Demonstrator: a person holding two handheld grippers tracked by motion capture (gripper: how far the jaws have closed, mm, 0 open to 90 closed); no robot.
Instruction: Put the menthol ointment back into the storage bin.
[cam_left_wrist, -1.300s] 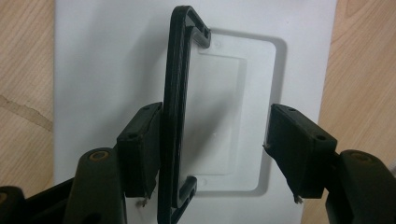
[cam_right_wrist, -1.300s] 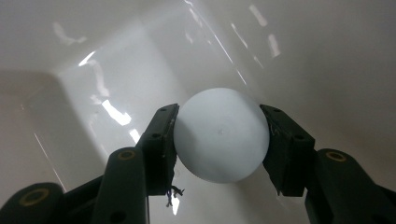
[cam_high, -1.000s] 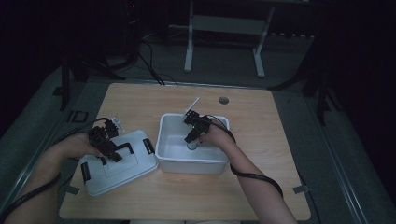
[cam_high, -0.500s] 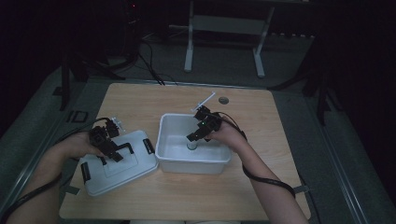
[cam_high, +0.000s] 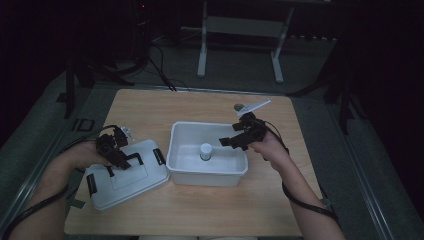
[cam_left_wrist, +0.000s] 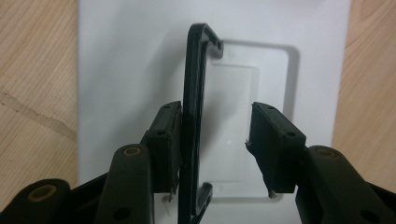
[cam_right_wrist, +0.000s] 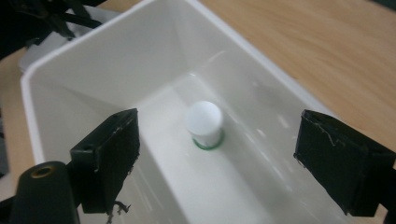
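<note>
Pale wooden surface (cam_high: 150, 107), centre frame, in a dark room: left tongs (cam_high: 117, 150) closing, handle (cam_left_wrist: 194, 116) between; right tongs (cam_high: 235, 137) opened wide above the white bin (cam_high: 207, 172).

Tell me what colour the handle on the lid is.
Black handle, on a white lid; clearest in the left gripper view.

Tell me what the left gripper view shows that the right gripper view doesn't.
Left gripper view: the lid's black handle stands between the left hand-held gripper's jaws, touching one pad, with a gap to the other. Right gripper view: the small white-capped bottle upright in the white bin, under the right hand-held gripper's wide-open jaws. Both show the wooden table.
</note>
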